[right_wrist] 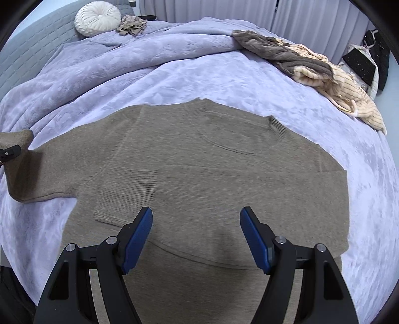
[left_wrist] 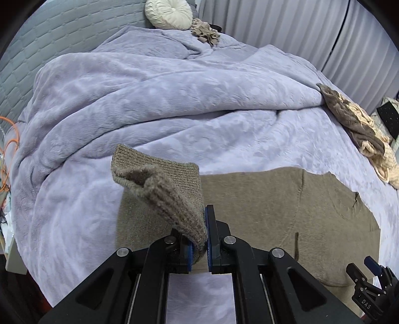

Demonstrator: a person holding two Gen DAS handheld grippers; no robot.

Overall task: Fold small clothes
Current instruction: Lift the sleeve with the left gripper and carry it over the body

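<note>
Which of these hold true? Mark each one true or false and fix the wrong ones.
1. The left gripper is shut on the sweater's sleeve. True.
2. The right gripper grips the sweater's hem. False: its jaws stand open, empty, above the brown sweater.
3. The sweater lies on a lavender blanket. True.
4. The round cushion is black. False: it is cream white.
5. A pile of other clothes lies at the bed's far right edge. True.
</note>
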